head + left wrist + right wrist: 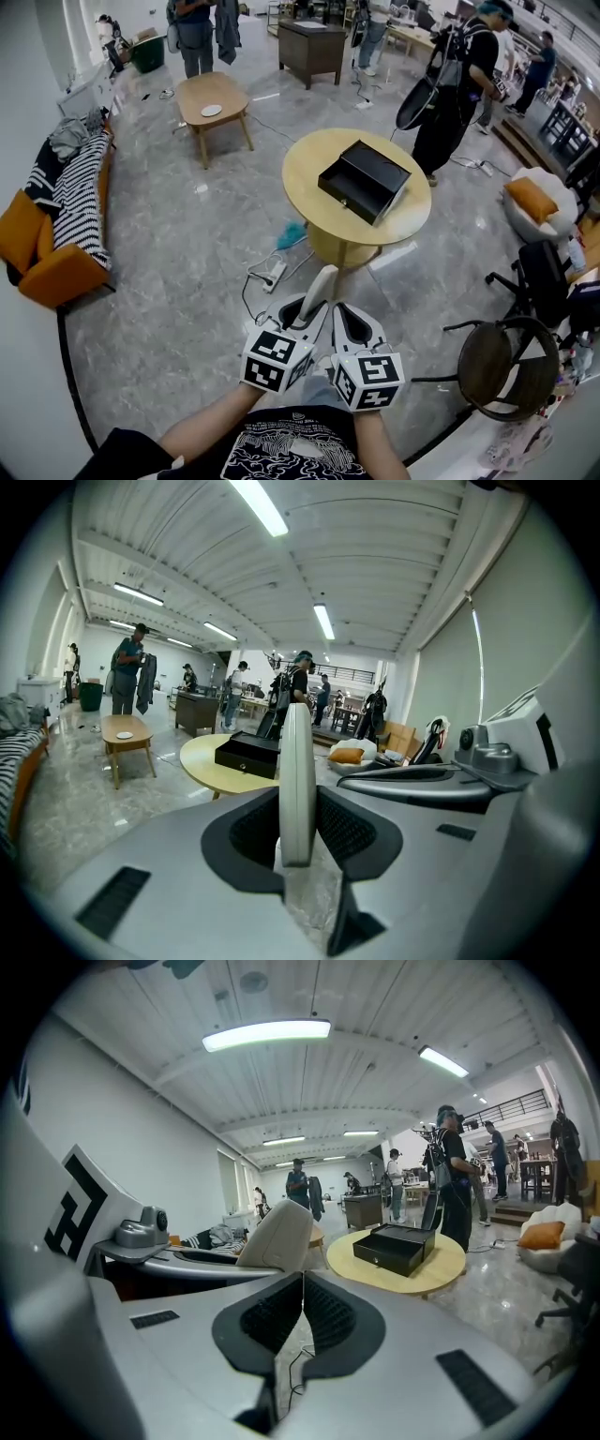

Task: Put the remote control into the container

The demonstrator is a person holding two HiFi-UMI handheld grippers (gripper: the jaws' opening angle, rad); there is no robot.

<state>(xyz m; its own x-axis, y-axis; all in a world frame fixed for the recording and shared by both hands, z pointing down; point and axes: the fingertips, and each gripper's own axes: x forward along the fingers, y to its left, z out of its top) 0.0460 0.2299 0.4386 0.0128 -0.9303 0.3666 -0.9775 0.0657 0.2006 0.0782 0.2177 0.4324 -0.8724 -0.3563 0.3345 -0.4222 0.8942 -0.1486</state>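
Grip: left tool (302,319) is clamped on the remote control (296,780), which stands edge-on between the pads and points away. The right tool (302,1312) has its pads together with nothing between them, and sits just beside the left tool. The container (364,180), an open black box, sits on the round table (309,164), far ahead and well apart from both tools.

Progress: pick-up is done. Left to do, as I judge it: carry across, lower the remote control into the container, release.
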